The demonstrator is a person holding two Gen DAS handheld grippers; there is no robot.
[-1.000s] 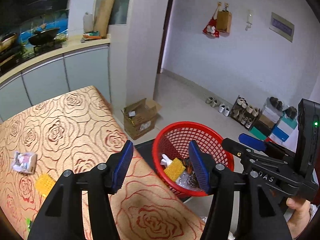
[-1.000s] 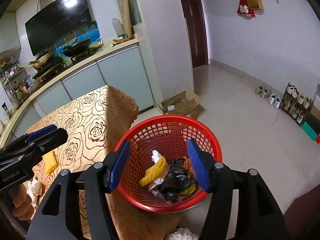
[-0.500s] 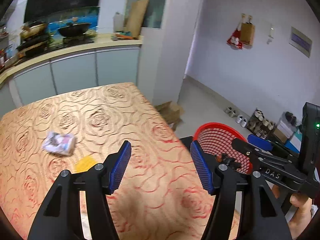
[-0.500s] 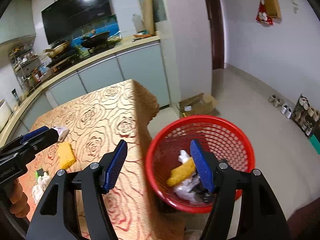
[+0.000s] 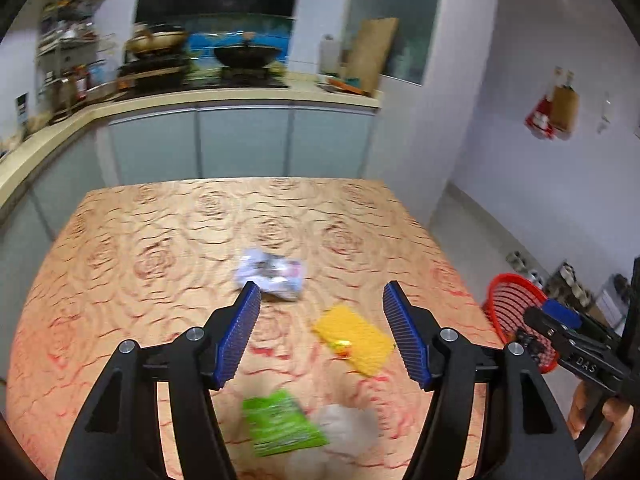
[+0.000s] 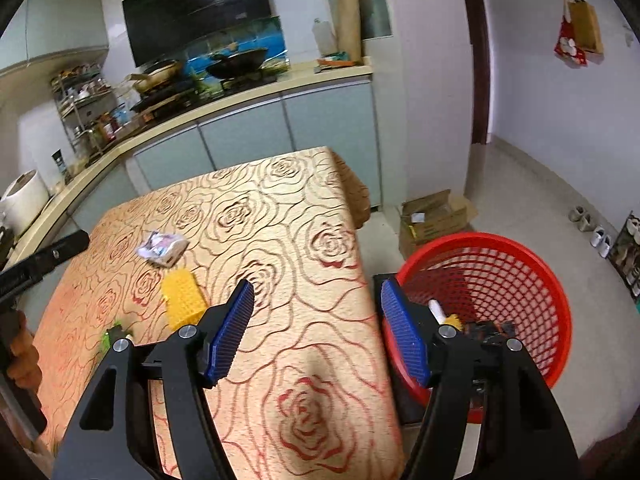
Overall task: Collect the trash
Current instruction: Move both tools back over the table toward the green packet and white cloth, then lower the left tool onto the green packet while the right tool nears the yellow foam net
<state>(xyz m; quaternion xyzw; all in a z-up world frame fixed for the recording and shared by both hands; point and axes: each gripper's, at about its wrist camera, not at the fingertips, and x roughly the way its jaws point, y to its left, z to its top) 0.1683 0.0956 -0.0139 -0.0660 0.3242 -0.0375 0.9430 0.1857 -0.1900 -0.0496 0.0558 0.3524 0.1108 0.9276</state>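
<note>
Both my left tongs (image 5: 322, 300) and right tongs (image 6: 316, 298) spread, holding nothing, over table (image 6: 288, 216) with yellow wrapper (image 5: 354, 338); red basket (image 6: 520, 256) beside it.

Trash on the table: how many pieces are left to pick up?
4: a crumpled white wrapper mid-table, a yellow sponge nearer the basket side, and a green packet beside a blurred white wad at the near edge. More may be hidden.

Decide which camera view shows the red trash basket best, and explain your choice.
The right wrist view: the red trash basket sits close, with its rim, mesh wall and some trash inside visible. The left wrist view shows only part of it at the right edge, small, blurred and partly hidden by the right gripper.
</note>
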